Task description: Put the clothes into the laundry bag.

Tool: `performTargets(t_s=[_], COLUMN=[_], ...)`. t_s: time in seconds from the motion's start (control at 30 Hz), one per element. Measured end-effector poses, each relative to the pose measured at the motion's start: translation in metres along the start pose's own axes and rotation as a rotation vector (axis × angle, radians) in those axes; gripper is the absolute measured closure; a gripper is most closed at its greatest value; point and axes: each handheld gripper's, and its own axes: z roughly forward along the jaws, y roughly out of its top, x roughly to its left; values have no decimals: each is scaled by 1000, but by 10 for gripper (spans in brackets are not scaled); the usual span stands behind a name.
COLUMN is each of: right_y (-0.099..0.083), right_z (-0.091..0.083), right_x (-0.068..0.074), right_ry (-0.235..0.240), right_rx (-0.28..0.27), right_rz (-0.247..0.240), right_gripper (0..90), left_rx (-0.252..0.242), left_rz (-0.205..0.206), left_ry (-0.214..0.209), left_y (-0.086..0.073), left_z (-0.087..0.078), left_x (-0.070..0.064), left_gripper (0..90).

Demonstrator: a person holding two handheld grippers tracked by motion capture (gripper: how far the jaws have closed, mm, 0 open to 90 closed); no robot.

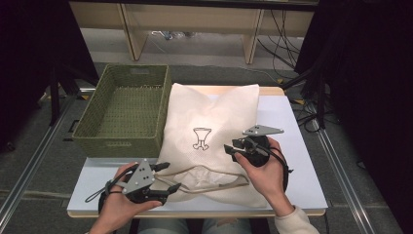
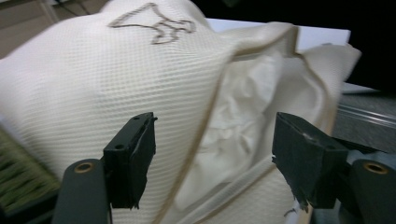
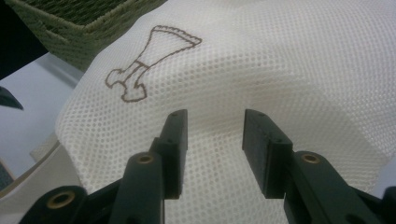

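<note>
We see a laboratory recording station. A small white desk (image 1: pixel 302 161) stands on grey carpet, flanked by metal floor rails (image 1: pixel 29 165). Behind the desk, loose cables (image 1: pixel 282 34) trail beneath a wooden bench frame (image 1: pixel 134 29), and black curtains (image 1: pixel 370 73) enclose the desk on both sides.

Green woven basket (image 1: pixel 124 111) stands at the table's (image 1: pixel 302 170) far left corner, open side up. Wooden frame legs (image 1: pixel 132 29) stand beyond the table. Black cables (image 1: pixel 285 36) trail across the floor (image 1: pixel 204 53).
</note>
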Motion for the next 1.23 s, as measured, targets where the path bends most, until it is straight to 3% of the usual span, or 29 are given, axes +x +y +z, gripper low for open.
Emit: performTargets(t_s=[0.03,0.07,0.1,0.13,0.27,0.33,0.37,0.43,0.47,0.53,0.57,0.7,0.8,0.83,0.9,1.03,1.07,1.1,1.13,1.17,1.23], right_y=[-1,-1,-2,-2,-4,-5,-5,-6,-7,-8,-8,-9,-9,-10,-10,-11,-11,-11,-11,-11,-11], right_z=[1,1,0,1,0,0,0,-1,-2,-4,-4,-7,-9,-9,-10,-12,-11,-12,-12,-13,-13], right_x=[-2,-3,-3,-6,-9,-13,-11,-17,-17,-22,-27,-33,-39,-39,-43,-45,-48,-48,-48,-49,-49], right_ry=[5,2,-7,1,-14,-34,-34,-52,-45,-59,-55,-75,-91,-86,-80,-100,-83,-107,-104,-111,-101], right_rx=[-7,-13,-4,-17,-19,-31,-29,-37,-37,-29,-37,-51,-57,-58,-61,-63,-63,-62,-62,-50,-48], right_rz=[-7,-5,18,0,26,-1,45,12,44,57,35,89,76,103,91,122,104,104,125,112,131], right_gripper=[615,614,615,619,627,627,624,621,620,617,617,613,613,612,612,610,609,610,610,610,608], left_rx=[-10,-13,-12,-16,-37,-39,-38,-40,-43,-57,-67,-97,-112,-117,-117,-118,-118,-117,-119,-118,-120], left_rz=[-11,0,-16,-20,-46,-63,-60,-78,-88,-110,-121,-155,-174,-179,-175,-194,-189,-194,-200,-192,-200], left_ry=[39,51,67,77,132,172,197,241,261,289,305,353,374,379,387,390,391,392,393,394,394], left_y=[-1,-1,-2,-3,-8,-11,-13,-16,-17,-18,-19,-23,-25,-25,-25,-26,-27,-27,-27,-27,-26], left_z=[-4,-6,-7,-8,-8,-9,-9,-10,-11,-14,-16,-23,-27,-28,-30,-33,-33,-34,-34,-34,-35], left_x=[8,13,15,18,27,32,35,41,44,48,50,57,60,60,61,61,62,62,62,62,62], left_gripper=[294,294,294,293,293,296,297,301,301,300,300,301,308,305,306,302,301,301,301,301,302])
